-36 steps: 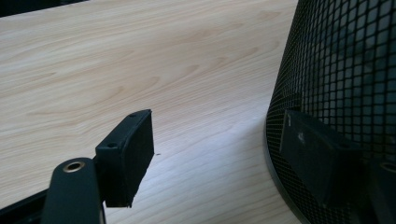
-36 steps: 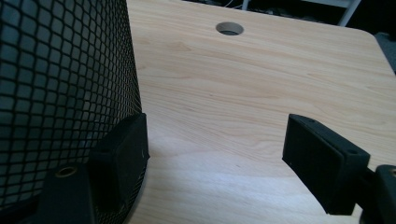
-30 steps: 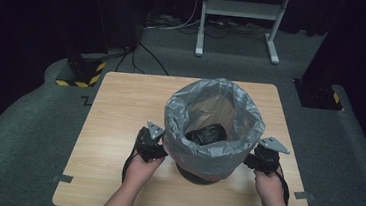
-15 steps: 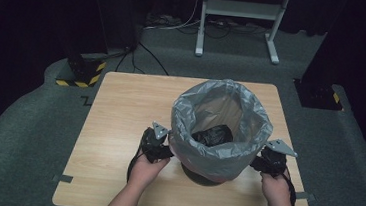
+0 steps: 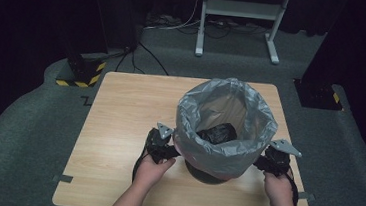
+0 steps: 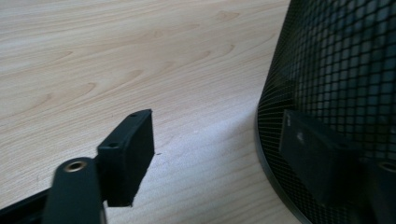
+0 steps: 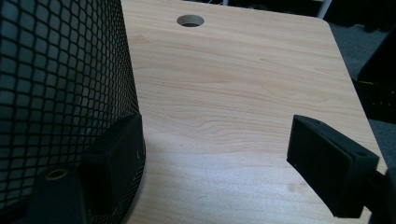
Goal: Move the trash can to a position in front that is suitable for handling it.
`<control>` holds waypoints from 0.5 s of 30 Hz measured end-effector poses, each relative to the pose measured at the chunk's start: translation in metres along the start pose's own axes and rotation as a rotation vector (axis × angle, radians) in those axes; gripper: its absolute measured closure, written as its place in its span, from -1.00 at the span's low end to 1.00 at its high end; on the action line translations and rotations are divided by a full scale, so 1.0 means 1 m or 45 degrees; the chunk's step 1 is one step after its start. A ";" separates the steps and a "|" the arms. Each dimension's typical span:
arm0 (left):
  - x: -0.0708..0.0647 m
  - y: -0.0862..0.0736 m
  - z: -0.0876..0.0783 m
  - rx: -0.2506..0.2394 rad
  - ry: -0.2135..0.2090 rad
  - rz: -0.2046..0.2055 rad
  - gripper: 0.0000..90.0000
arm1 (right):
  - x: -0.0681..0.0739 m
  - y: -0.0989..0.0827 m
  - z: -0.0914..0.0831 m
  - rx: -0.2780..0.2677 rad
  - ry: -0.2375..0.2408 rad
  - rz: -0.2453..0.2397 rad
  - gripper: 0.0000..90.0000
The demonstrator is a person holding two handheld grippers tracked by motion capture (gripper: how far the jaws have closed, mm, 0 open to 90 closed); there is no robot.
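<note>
A black mesh bin [image 5: 206, 174] lined with a grey plastic bag [image 5: 227, 152] stands on the wooden table [image 5: 120, 107], with something dark and crumpled [image 5: 217, 133] lying inside the bag. My left gripper [image 5: 174, 152] sits low at the bin's left side. In the left gripper view it [image 6: 217, 140] is open, one jaw lying against the mesh wall [image 6: 336, 70] and the other over bare wood; its jaws have just closed a touch, with nothing pinched. My right gripper [image 5: 261, 162] flanks the bin's right side. It [image 7: 215, 140] is open too, one jaw touching the mesh [image 7: 60, 60].
A round cable hole [image 7: 190, 20] is cut in the tabletop at the far side. Bare wood stretches left of the bin and behind it. Beyond the table are a white stand [image 5: 238, 17], floor cables, and black bases with yellow-black tape [image 5: 78, 74].
The bin with its bag has shifted slightly to the right and toward the person, and both hands with their grippers have followed it a little.
</note>
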State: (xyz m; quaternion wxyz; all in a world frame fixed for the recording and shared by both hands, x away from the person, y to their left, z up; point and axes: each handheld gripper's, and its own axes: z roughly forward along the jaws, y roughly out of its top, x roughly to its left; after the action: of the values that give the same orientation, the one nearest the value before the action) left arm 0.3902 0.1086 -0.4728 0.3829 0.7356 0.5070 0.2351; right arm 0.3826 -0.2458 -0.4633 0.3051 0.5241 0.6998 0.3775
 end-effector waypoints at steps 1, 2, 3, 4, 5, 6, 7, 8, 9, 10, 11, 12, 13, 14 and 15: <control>0.001 -0.001 0.001 0.001 -0.005 -0.008 -0.52 | -0.001 0.000 0.001 -0.004 -0.002 -0.001 -0.60; 0.003 -0.001 0.002 0.004 -0.011 -0.010 -0.56 | -0.002 0.000 0.001 -0.003 -0.001 -0.004 -0.61; 0.004 -0.002 0.002 0.005 -0.025 -0.016 -0.57 | -0.002 0.000 0.001 -0.003 -0.002 -0.004 -0.62; 0.004 -0.003 0.003 0.010 -0.031 -0.015 -0.57 | -0.002 0.000 0.002 -0.007 -0.001 0.003 -0.63; 0.004 -0.004 0.004 0.011 -0.026 -0.008 -0.57 | -0.003 0.000 0.002 -0.006 0.004 0.011 -0.63; 0.003 -0.004 0.005 0.016 -0.013 0.004 -0.56 | -0.003 0.000 0.003 -0.008 0.005 0.016 -0.63; 0.002 -0.004 0.005 0.008 -0.018 -0.001 -0.52 | -0.003 0.000 0.003 -0.011 0.006 0.019 -0.62; 0.002 -0.004 0.006 0.006 -0.015 -0.006 -0.50 | -0.003 -0.001 0.004 -0.013 0.006 0.022 -0.61; 0.002 -0.004 0.006 0.005 -0.012 -0.003 -0.51 | -0.003 -0.001 0.004 -0.013 0.005 0.030 -0.60; 0.002 -0.003 0.006 0.007 -0.007 -0.006 -0.52 | -0.003 -0.001 0.004 -0.013 0.004 0.032 -0.60; 0.003 -0.003 0.006 0.011 -0.012 -0.011 -0.57 | -0.003 0.000 0.004 -0.012 0.003 0.032 -0.60; 0.004 -0.003 0.005 0.009 -0.021 -0.002 -0.60 | -0.003 0.000 0.004 -0.012 0.002 0.035 -0.59; 0.005 -0.003 0.005 0.011 -0.025 0.004 -0.61 | -0.002 0.000 0.004 -0.011 0.003 0.035 -0.57; 0.006 -0.004 0.005 0.010 -0.025 0.009 -0.63 | -0.002 0.000 0.004 -0.010 0.006 0.030 -0.56; 0.007 -0.004 0.004 0.011 -0.025 0.005 -0.63 | -0.001 0.001 0.004 -0.011 0.006 0.027 -0.56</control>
State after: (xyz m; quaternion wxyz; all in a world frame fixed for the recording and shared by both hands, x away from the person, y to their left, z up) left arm 0.3937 0.1146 -0.4785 0.3841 0.7407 0.5026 0.2263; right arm 0.3869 -0.2461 -0.4651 0.3019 0.5291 0.6933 0.3849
